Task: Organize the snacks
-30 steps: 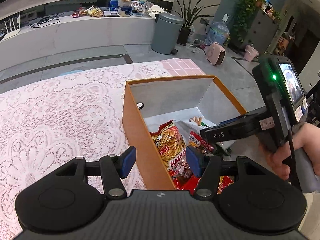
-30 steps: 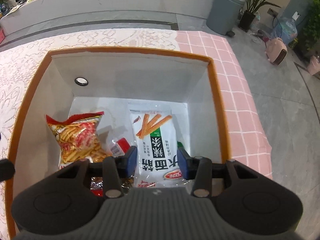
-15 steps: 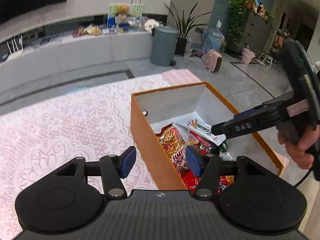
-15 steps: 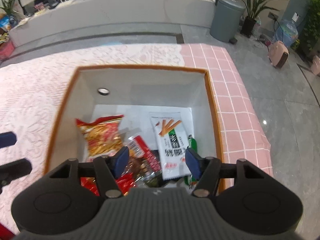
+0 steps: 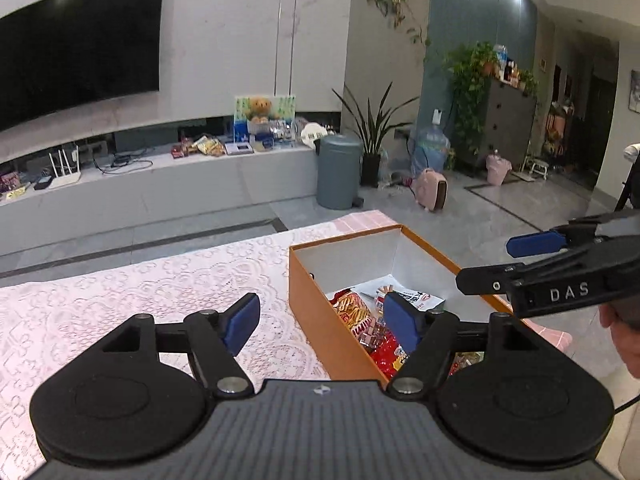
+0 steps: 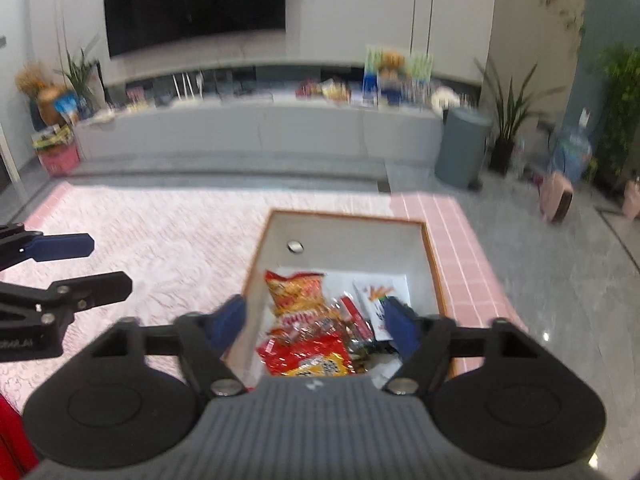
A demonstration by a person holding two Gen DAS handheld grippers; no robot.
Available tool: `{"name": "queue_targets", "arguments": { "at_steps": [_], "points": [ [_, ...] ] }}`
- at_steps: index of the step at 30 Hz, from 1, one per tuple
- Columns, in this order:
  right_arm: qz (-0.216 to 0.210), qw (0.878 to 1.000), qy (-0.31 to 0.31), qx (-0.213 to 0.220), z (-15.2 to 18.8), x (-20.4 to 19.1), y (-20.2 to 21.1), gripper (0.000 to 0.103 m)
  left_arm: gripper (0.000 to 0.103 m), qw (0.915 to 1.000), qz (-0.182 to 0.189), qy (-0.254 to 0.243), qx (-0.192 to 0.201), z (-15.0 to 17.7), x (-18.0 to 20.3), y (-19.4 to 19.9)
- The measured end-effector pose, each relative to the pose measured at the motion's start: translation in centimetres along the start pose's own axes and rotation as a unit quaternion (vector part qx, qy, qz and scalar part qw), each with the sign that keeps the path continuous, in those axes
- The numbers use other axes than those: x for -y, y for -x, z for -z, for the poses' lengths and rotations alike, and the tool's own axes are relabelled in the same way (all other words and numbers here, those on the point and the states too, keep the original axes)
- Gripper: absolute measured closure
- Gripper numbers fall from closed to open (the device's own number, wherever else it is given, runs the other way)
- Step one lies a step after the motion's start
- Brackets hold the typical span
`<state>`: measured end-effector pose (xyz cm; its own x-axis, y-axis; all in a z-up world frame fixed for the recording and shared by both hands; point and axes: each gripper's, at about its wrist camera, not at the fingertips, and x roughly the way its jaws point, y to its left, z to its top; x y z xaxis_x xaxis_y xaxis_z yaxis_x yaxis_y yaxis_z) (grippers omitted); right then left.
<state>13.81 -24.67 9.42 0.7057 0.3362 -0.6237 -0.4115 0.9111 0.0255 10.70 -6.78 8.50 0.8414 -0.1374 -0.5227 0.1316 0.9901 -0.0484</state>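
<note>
We see one orange box (image 6: 434, 276) on the desk (image 5: 120, 312), standing near the desk's far right corner. Its long axis runs from the near edge of the desk toward the far edge, and its open top faces up. Inside lie the snacks (image 6: 316, 340), all in the near half of the box. We can count one red and yellow bag of sticks (image 6: 296, 292), whose long side follows the box, one white packet (image 6: 376, 296) beside it at the right wall, and one red bag (image 6: 304, 360) nearest to us. More small wrappers lie between them, but we cannot count these.

We hold two claws above the desk. The left claw (image 5: 322, 322) is released and its jaws are opening, with nothing between them. The right claw (image 6: 314, 322) hangs over the box, also released and opening, and it carries nothing.
</note>
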Motion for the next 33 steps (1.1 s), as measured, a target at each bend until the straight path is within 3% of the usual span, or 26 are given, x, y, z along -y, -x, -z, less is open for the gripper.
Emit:
{"name": "queue_targets", "arguments": {
  "at_steps": [3, 8, 14, 18, 27, 33],
  "points": [
    [0.004, 1.0, 0.003, 0.023, 1.4, -1.4, 1.6, 0.021, 0.016, 0.9999, -0.007, -0.006, 0.005, 0.8, -0.1, 1.4],
    [0.017, 0.998, 0.008, 0.061, 4.1, -3.8, 3.3, 0.017, 0.014, 0.9982, -0.049, -0.034, 0.005, 2.6, -0.4, 2.3],
    [0.034, 0.996, -0.044, 0.069, 7.2, -5.3, 3.7, 0.017, 0.014, 0.9971, -0.067, -0.037, -0.002, 4.8, -1.0, 2.8],
    [0.08, 0.992, -0.065, 0.078, 9.1, -6.2, 4.0, 0.017, 0.014, 0.995, -0.086, -0.05, 0.006, 5.8, -0.6, 2.8],
    [0.113, 0.989, -0.055, 0.081, 12.5, -8.4, 4.1, 0.013, 0.009, 0.9957, -0.079, -0.047, 0.003, 8.9, 0.1, 2.5],
    [0.104, 0.991, -0.055, 0.057, 13.2, -9.0, 3.1, 0.013, 0.009, 0.9974, -0.068, -0.025, -0.007, 9.4, -0.4, 1.9]
  ]
}}
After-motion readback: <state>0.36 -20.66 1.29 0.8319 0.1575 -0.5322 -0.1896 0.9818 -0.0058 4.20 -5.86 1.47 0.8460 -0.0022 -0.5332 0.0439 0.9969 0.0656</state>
